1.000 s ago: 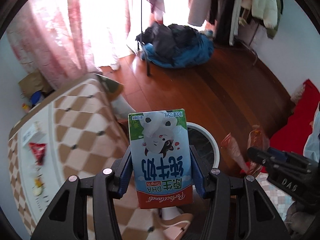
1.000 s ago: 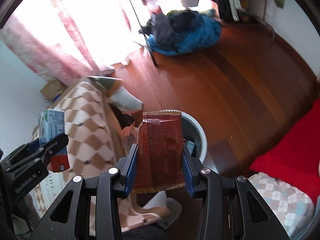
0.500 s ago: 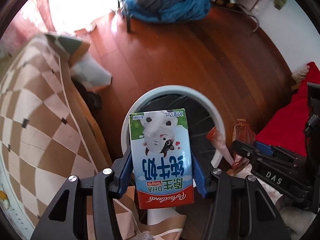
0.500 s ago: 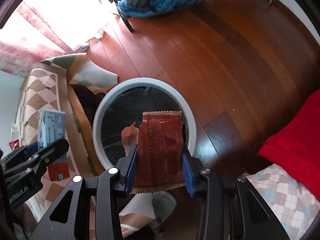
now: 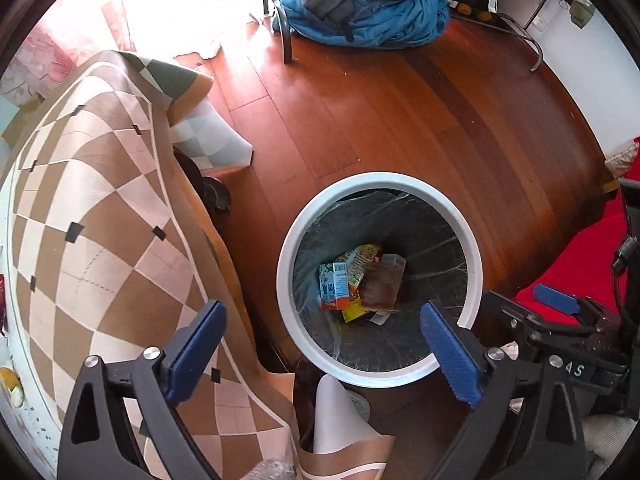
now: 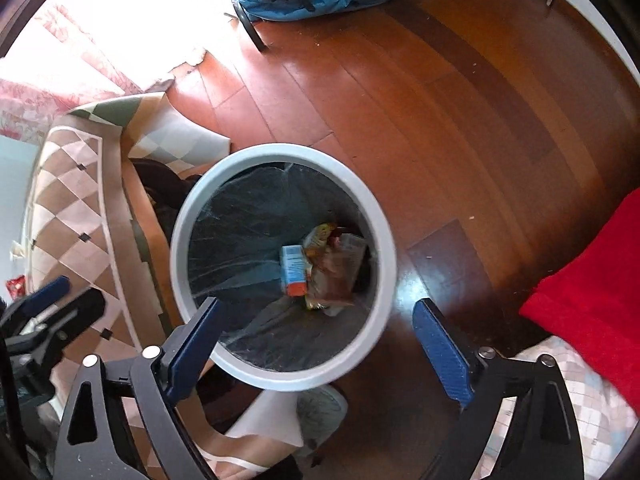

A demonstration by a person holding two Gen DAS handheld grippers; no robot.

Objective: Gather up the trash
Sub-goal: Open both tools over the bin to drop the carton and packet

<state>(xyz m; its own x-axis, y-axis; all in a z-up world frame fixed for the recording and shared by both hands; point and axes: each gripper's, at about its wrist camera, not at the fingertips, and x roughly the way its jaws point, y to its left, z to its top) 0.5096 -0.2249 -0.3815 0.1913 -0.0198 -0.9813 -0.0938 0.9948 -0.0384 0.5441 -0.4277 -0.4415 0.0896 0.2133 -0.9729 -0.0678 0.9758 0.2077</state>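
A round white bin (image 5: 312, 216) with a black liner stands on the wood floor; it also shows in the right wrist view (image 6: 224, 168). At its bottom lie the blue milk carton (image 5: 332, 286) (image 6: 294, 268), a brown wrapper (image 5: 382, 284) (image 6: 338, 270) and a yellow packet (image 5: 360, 256). My left gripper (image 5: 322, 322) is open and empty above the bin's near rim. My right gripper (image 6: 316, 318) is open and empty above the bin too. The right gripper also shows at the left wrist view's right edge (image 5: 560, 308).
A table with a brown checked cloth (image 5: 100, 240) stands left of the bin. A red wrapper (image 6: 15, 286) lies on it. A blue and dark clothes pile (image 5: 368, 8) lies on the floor beyond. A red cushion (image 6: 592, 300) is at the right.
Both grippers opened over the bin. The milk carton dropped from the left and the brown wrapper from the right; both now lie at the bottom of the bin.
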